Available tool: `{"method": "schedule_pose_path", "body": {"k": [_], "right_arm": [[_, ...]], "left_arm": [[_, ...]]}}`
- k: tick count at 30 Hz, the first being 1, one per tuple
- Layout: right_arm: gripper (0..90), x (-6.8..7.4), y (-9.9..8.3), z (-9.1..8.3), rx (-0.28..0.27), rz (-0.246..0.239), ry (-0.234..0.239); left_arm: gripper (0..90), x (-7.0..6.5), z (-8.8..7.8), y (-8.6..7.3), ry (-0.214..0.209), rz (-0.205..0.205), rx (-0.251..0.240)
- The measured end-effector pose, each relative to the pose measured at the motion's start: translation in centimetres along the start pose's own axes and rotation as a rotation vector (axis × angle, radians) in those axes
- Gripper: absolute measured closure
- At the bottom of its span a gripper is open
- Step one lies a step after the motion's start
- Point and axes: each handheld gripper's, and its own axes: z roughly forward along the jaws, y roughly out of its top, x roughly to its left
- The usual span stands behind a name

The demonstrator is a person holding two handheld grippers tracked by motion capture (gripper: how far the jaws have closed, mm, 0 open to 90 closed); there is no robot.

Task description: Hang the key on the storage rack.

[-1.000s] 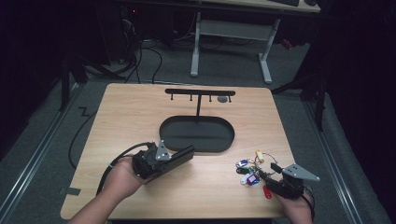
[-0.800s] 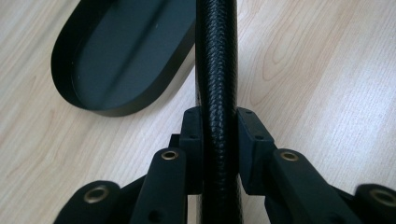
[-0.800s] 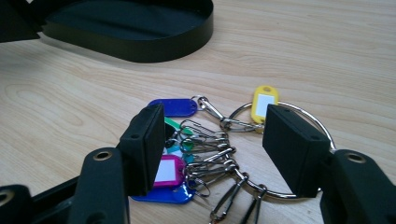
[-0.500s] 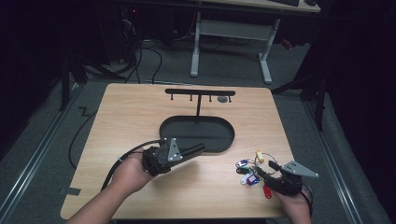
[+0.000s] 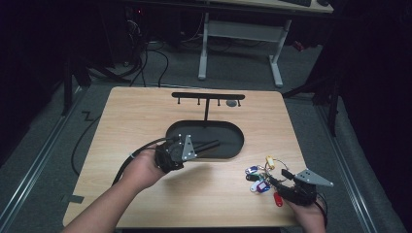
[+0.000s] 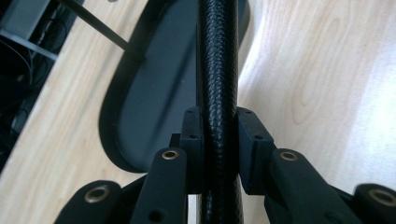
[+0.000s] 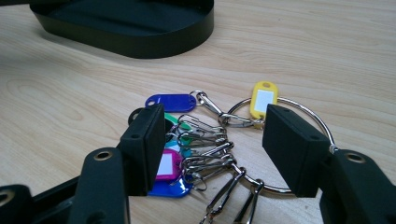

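My left gripper [image 5: 206, 145] is held over the near left rim of a black oval tray [image 5: 175, 131]. Its jaws are shut on a black textured strap [image 6: 217, 56], which runs forward between the pads [image 6: 254, 140] and out over the tray [image 6: 140, 93]. My right gripper [image 5: 276, 177] rests low at the front right of the table, open. Its jaws [image 7: 215, 135] stand on either side of a bunch of coloured key tags [image 7: 196, 144] clipped to a metal ring. A yellow tag [image 7: 264, 99] lies just beyond them, and the pads are not touching the bunch [image 5: 260, 177].
A black T-shaped hook stand [image 5: 209, 96] rises from the far side of the tray, with a small grey thing [image 5: 232, 103] hanging near its right end. The wooden table [image 5: 131, 111] ends close behind the hands. Desk legs and cables lie on the floor beyond.
My left gripper has moved right and a little up, from the bare wood to the tray's near rim, carrying the strap. The right gripper and key tags have not moved.
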Motion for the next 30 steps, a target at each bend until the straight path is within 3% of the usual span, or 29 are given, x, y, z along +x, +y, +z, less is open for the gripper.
{"method": "schedule_pose_path", "body": {"k": [8,11,14,17,18,22,27,30], "right_arm": [[39.6,0.5,-0.2,0.3,0.022,-0.019,0.008],[39.6,0.6,0.2,0.0,0.0,-0.047,0.004],[39.6,0.6,0.3,-0.2,-0.012,-0.044,-0.002],[39.7,0.6,0.0,-0.3,0.0,-0.038,0.003],[39.7,0.6,0.0,-0.3,0.0,-0.038,0.003],[39.6,0.4,0.3,-0.3,-0.013,-0.045,0.0],[39.7,0.2,0.2,-0.3,-0.012,-0.026,0.001],[39.7,0.3,0.0,-0.2,-0.003,-0.042,0.006]], "left_arm": [[75.0,0.8,1.1,0.2,0.026,0.028,0.004],[75.0,1.1,1.5,0.6,0.058,0.076,0.017],[75.0,1.3,1.7,1.1,0.071,0.101,0.011],[75.0,1.7,2.1,2.1,0.093,0.17,0.0],[75.0,1.7,2.1,2.1,0.093,0.17,0.0],[75.0,2.3,3.5,3.2,0.109,0.233,0.01],[75.0,2.5,4.6,3.6,0.117,0.256,-0.002],[75.0,2.6,5.5,3.7,0.126,0.27,-0.004]]}}
